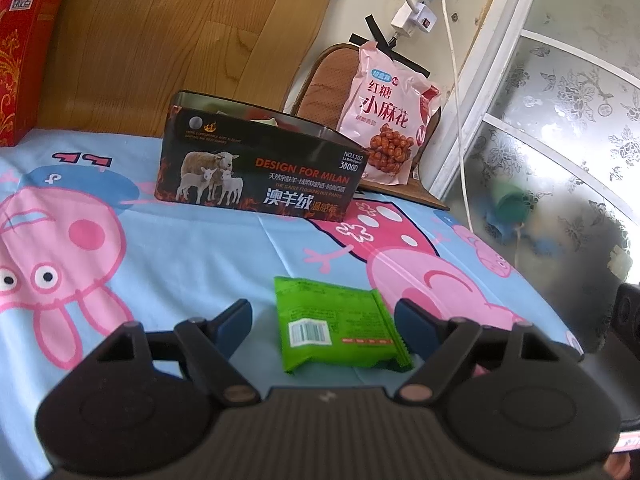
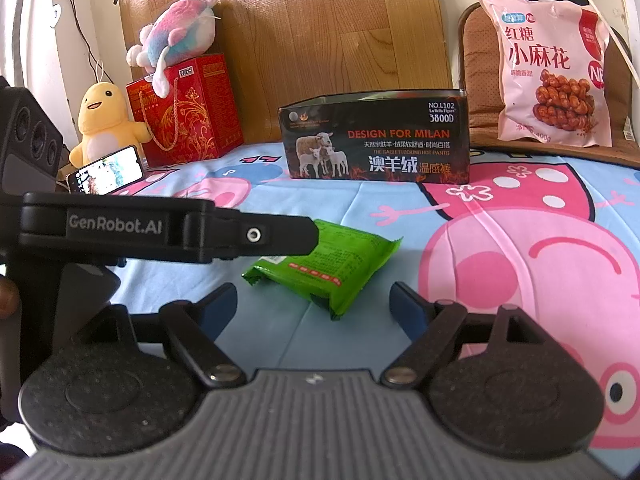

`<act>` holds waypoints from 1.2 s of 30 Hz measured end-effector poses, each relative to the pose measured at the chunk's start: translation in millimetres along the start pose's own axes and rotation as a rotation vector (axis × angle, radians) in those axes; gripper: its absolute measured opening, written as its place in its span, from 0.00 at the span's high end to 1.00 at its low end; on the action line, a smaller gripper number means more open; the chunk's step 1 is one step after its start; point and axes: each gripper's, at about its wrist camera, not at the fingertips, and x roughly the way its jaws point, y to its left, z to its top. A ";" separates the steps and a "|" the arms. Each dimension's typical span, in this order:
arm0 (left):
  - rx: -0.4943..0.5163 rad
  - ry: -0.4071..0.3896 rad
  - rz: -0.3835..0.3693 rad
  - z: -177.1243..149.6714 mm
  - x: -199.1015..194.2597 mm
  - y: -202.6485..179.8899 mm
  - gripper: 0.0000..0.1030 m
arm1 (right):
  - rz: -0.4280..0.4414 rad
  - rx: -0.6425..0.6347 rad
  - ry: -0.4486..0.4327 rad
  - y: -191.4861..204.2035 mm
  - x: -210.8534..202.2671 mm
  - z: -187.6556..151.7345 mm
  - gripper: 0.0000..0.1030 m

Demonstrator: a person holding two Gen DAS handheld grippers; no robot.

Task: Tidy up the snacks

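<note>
bed sheet (image 1: 192, 240): blue cartoon-pig print, covers the whole work surface; everything sits on it.
headboard (image 2: 320, 32): wooden, behind everything, backstop for the box and bags.
pink snack bag (image 2: 548, 68): large, propped upright against a brown cushion (image 2: 480, 92) at the far right; looks parked there, out of the working zone.
black box (image 2: 376, 140): open-topped, sheep picture, stands mid-sheet past the packet; likely the bin for the snacks, some contents show over its rim in the left view.
red gift box (image 2: 192, 108): far left, plush toys on and beside it; clutter, not in the path.
phone (image 2: 106, 176): lying by the yellow plush, screen lit, well clear.
green packet (image 1: 340, 324): task item, flat on the sheet, barcode up, near side of the box.
left gripper (image 1: 322, 320): fingers spread, packet between them, pads not pressing; lined up for a grab, I judge.
right gripper (image 2: 312, 300): fingers spread, empty, packet just ahead.
obstruction: left gripper's arm crosses the right view over the packet's far-left corner; path from packet to box otherwise open.
</note>
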 end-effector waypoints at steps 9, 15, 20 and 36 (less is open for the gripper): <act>-0.012 0.007 0.008 -0.5 0.2 2.3 0.21 | 0.000 0.000 -0.002 -0.2 0.0 -0.3 0.18; -0.074 0.021 0.034 -1.3 -6.3 12.1 0.21 | 0.000 0.000 -0.008 0.5 -1.8 0.5 0.18; -0.101 -0.014 0.027 -4.4 -23.7 17.3 0.20 | 0.003 -0.004 -0.007 0.9 -1.7 0.3 0.18; -0.098 0.120 -0.020 24.4 8.0 8.8 0.29 | -0.042 -0.093 0.032 -10.3 3.2 15.0 0.31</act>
